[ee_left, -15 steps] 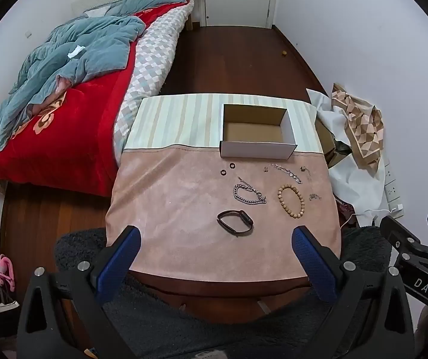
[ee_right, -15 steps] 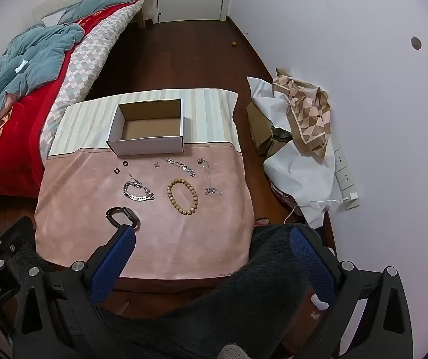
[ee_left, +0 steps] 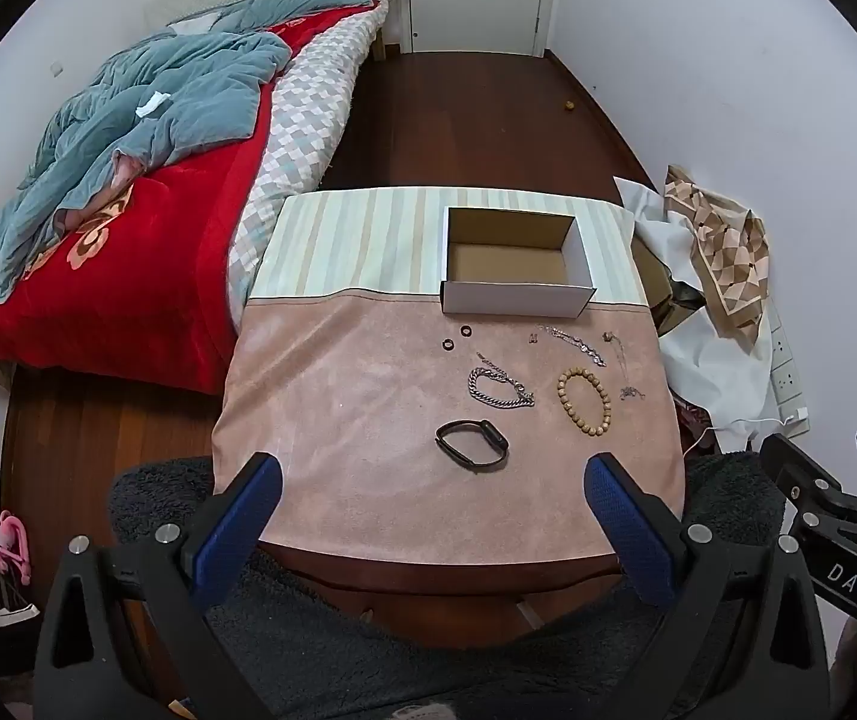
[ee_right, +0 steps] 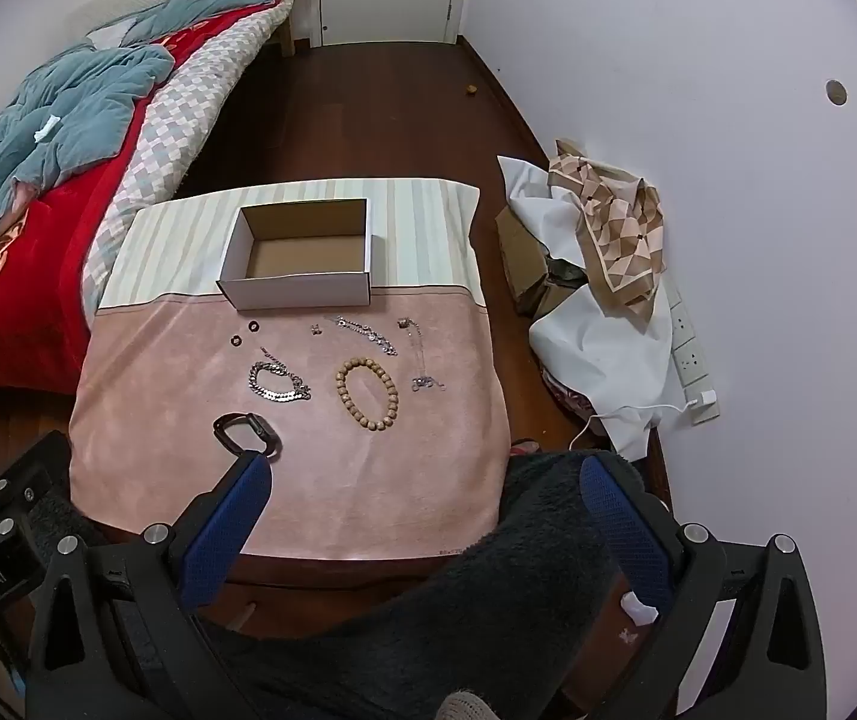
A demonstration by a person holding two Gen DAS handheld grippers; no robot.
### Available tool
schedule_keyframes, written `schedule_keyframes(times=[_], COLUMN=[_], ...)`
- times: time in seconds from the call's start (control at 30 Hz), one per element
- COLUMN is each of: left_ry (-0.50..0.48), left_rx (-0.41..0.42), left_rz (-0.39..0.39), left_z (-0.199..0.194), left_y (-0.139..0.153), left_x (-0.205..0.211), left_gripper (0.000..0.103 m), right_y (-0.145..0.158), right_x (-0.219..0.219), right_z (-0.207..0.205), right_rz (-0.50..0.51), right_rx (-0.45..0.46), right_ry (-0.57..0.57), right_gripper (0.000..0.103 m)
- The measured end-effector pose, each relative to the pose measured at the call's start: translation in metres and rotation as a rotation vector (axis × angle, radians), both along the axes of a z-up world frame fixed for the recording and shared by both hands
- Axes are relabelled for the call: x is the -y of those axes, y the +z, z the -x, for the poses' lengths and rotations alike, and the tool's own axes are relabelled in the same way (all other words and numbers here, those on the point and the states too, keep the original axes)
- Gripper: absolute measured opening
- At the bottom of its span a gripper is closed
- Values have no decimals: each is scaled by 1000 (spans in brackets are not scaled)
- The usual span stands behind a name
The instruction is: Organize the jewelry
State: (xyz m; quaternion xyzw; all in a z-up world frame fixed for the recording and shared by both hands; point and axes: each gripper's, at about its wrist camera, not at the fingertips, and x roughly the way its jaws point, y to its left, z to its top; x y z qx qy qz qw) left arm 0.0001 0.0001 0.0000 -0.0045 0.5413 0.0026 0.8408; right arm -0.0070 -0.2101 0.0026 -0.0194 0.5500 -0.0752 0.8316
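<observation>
Nothing has moved: left tool (ee_left: 431, 483) and right tool (ee_right: 425, 483) hover spread wide, holding nothing.

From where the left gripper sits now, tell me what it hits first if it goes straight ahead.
Probably the black band: it lies nearest on the pink cloth, roughly centred ahead of the open left gripper. Depth is unclear, so it might pass above.

Both cams sit high, back from the near edge of the surface (ee_left: 368, 420), tilted down and facing the far wall w/ the door. Left cam is roughly centred on the surface; right cam (ee_right: 308, 480) hangs off its near right corner, seeing more wall. Both share the whole surface top, the cardboard box (ee_left: 515, 299) (ee_right: 299, 291) and the bed (ee_left: 128, 276) (ee_right: 20, 276).
</observation>
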Motion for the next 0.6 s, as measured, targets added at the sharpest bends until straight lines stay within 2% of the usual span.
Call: schedule_keyframes(times=[0.6], left_ry=[2], left_rx=[3], left_rz=[9], left_z=[1], left_y=[4], left_x=[5], left_gripper=[103], right_y=[1], right_x=[5], right_z=[-1], right_rz=[0], right_rx=[15], right_ry=[2], right_gripper=[103])
